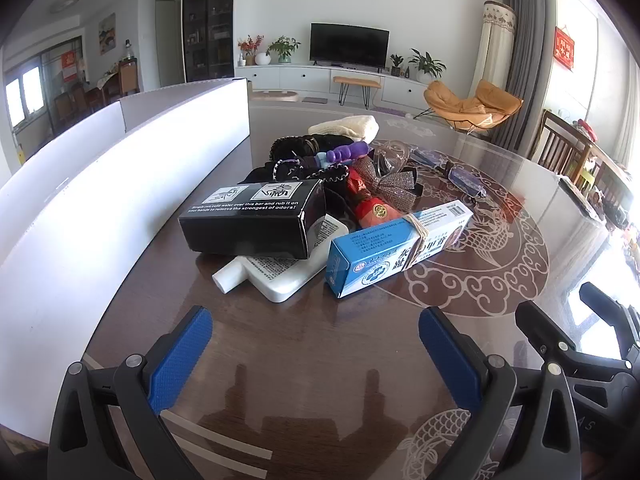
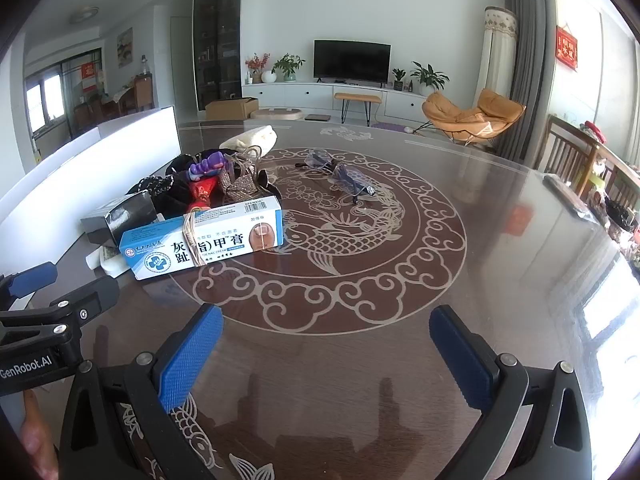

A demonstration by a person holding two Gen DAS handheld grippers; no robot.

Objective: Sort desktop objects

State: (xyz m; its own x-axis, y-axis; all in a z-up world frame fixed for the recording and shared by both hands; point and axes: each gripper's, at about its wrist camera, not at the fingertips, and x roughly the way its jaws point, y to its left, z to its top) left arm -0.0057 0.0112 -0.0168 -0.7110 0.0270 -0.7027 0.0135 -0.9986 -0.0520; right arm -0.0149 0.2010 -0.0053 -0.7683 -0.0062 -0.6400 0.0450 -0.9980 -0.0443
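Left gripper (image 1: 316,354) and right gripper (image 2: 326,354): jaws wide apart, nothing between them, both poised over the bare table (image 2: 460,280). Sorting appears not yet begun: the objects lie heaped beside the white bin (image 1: 100,208). The blue box (image 1: 400,248) lies flat at the heap's near edge, long axis running near-left to far-right.

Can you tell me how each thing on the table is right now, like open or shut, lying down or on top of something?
left gripper: jaws open, empty.
right gripper: jaws open, empty.
black box: shut, resting on the white bottle.
white bottle: lying flat.
blue and white box: shut, lying down, string tied round it.
glasses: lying apart from the pile.
TV: screen dark.
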